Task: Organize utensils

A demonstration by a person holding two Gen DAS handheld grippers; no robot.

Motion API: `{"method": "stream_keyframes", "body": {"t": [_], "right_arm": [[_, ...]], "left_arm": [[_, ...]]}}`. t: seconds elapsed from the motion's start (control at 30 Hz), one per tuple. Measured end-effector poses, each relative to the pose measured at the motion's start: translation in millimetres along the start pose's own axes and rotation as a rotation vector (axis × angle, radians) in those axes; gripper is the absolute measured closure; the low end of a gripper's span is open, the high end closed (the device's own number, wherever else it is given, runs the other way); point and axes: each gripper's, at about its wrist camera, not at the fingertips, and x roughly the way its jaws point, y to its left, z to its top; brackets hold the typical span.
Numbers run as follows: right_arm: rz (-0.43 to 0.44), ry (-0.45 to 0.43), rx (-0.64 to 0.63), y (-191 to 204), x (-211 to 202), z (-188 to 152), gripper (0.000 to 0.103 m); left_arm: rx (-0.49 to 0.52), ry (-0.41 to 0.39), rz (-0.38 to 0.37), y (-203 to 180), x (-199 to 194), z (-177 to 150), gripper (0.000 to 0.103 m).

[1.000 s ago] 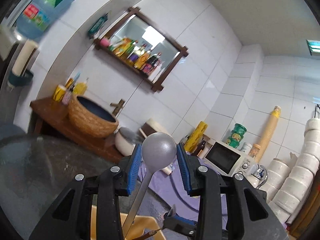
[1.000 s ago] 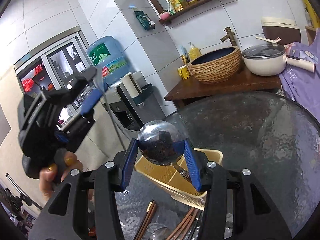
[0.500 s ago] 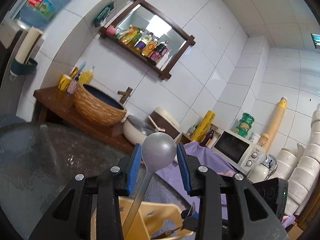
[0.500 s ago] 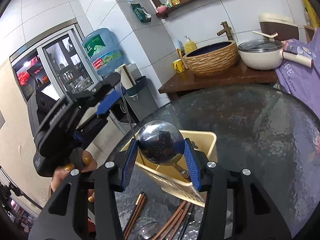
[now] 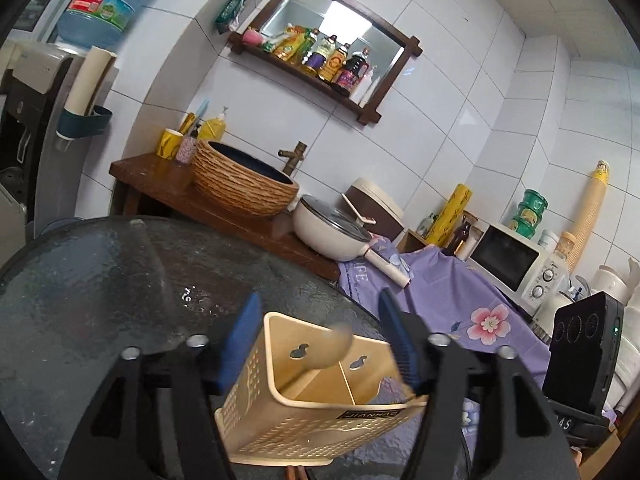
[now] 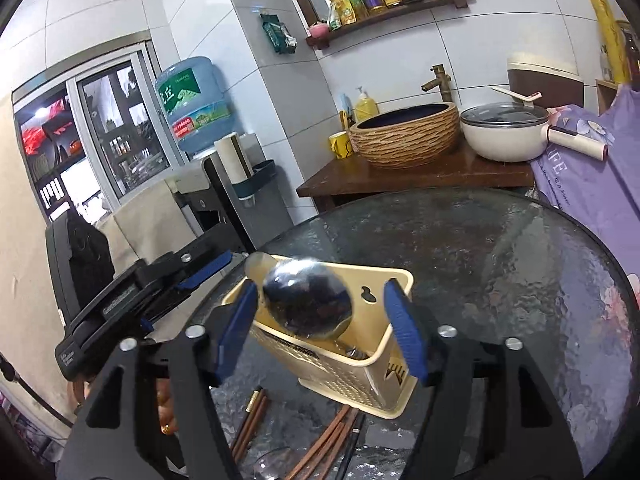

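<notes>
Glass worktop point(image 6: 500, 248) carries yellow caddy point(image 6: 360, 364). Both claws are opening: left claw point(image 5: 320, 344) over a blurred spoon point(image 5: 334, 346) above the caddy; right claw point(image 6: 320, 328) pads are seen off steel ladle point(image 6: 308, 304), its handle inside the caddy.

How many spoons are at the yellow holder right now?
2. A blurred grey spoon sits inside the holder, between the left claw's opening jaws; a dark shiny spoon is over it, between the right claw's opening jaws. Others may be hidden.

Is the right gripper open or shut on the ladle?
Open, and opening: right gripper pads stand clear of the ladle over the caddy.
</notes>
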Motion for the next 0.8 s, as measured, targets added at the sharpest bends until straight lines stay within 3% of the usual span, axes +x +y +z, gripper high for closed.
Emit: {"method": "stream_keyframes", "body": {"t": [0.1, 0.27, 0.33, 0.4, 0.6, 0.7, 0.8], "right_arm": [[-0.019, -0.022, -0.003, 2.6, -6.1, 2.7, 0.032], [-0.096, -0.079, -0.050, 13.8, -35.0, -4.0, 0.026], [-0.126, -0.076, -0.085, 21.3, -45.1, -13.0, 0.024], [-0.151, -0.050, -0.092, 25.6, -52.3, -28.6, 0.015], [-0.158, 0.050, -0.047, 15.9, -57.2, -89.3, 0.015], [-0.193, 0.104, -0.072, 16.1, -53.7, -121.2, 0.015], [-0.291, 0.178, -0.126, 22.4, -44.4, -144.7, 0.026]], "left_arm": [[0.015, -0.012, 0.004, -4.4, -12.8, 2.4, 0.031], [0.057, -0.004, 0.108, -9.8, -38.2, -5.5, 0.006], [0.086, 0.018, 0.171, -8.5, -47.9, -12.8, 0.006], [0.109, 0.062, 0.233, -2.7, -56.7, -22.6, 0.006], [0.101, 0.199, 0.373, 29.6, -75.0, -58.4, 0.006], [0.111, 0.262, 0.435, 39.9, -78.4, -76.6, 0.006], [0.158, 0.334, 0.443, 41.4, -77.8, -96.0, 0.006]]}}
